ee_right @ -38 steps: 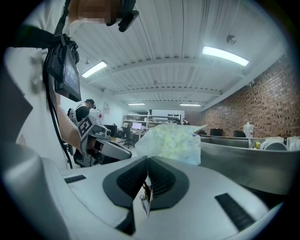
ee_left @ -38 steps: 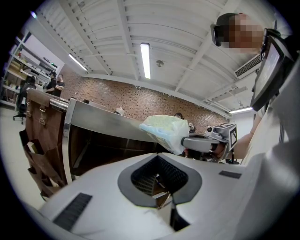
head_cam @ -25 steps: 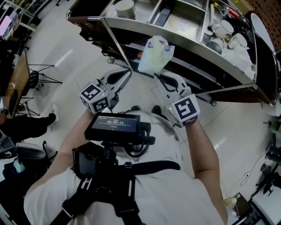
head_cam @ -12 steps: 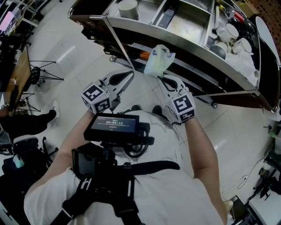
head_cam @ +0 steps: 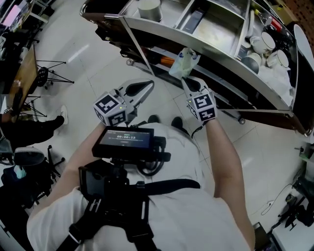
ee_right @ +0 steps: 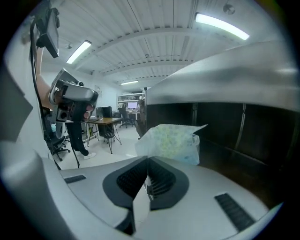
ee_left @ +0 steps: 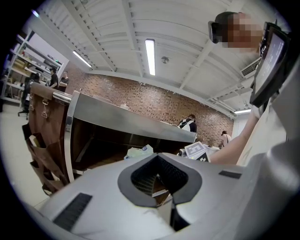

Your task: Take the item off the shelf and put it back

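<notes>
A pale, soft plastic packet (head_cam: 184,62) with a faint green print hangs from my right gripper (head_cam: 187,78), which is shut on its lower edge. The packet is at the front of the steel shelf unit (head_cam: 206,49), just under the top tray's rim, at the dark lower shelf. In the right gripper view the packet (ee_right: 171,139) stands just past the closed jaws of the right gripper (ee_right: 147,160). My left gripper (head_cam: 148,86) is shut with nothing in it, a little to the left of and below the packet. In the left gripper view its tips (ee_left: 157,158) meet, and the packet (ee_left: 138,152) shows behind them.
The top tray holds a white bowl (head_cam: 148,9) and several cups (head_cam: 269,46). An orange thing (head_cam: 167,61) lies on the lower shelf. A black tripod (head_cam: 45,74) and a person's legs (head_cam: 29,131) are on the floor at the left.
My right gripper has carried the packet forward, up to the lower shelf under the tray's rim. The left gripper has moved forward a little and stays shut.
</notes>
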Demonstrator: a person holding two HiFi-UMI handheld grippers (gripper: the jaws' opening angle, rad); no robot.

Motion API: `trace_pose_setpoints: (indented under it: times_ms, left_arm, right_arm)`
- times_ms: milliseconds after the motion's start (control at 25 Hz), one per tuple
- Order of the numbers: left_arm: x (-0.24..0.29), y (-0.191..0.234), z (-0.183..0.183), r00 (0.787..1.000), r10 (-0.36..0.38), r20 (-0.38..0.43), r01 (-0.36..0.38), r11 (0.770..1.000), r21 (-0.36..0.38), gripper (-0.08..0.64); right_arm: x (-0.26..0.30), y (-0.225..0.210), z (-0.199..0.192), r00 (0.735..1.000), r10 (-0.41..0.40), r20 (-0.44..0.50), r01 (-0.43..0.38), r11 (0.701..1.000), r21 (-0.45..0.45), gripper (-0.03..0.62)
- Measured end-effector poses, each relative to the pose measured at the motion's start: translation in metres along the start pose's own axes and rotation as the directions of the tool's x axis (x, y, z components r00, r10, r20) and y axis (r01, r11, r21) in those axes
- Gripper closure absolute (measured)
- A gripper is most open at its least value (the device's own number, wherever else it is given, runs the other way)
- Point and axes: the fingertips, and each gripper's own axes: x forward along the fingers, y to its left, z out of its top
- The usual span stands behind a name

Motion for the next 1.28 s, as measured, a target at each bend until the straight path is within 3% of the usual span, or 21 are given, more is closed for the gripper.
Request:
trace_pose_setpoints:
  times_ms: [400, 840, 1280]
  left_arm:
    - [-0.004, 0.012, -0.003, 0.998, 0.064, -0.008, -0.064, 0.998, -0.022, 0.549]
    - [-0.019, 0.017, -0.008, 0.989, 0.145, -0.019, -0.145, 0.988, -0.042, 0.549]
    - [-0.032, 0.015, -0.01, 0.981, 0.192, -0.031, -0.194, 0.98, -0.043, 0.551]
  right_arm:
    - [0.046, -0.062, -0.038, 0.988, -0.109, -0.108, 0.105, 0.993, -0.044, 0.581]
    - [0.067, -0.132, -0.049, 0.965, -0.231, -0.127, 0.223, 0.972, -0.079, 0.581]
    - [0.075, -0.159, -0.066, 0.949, -0.302, -0.093, 0.307, 0.951, 0.045, 0.58]
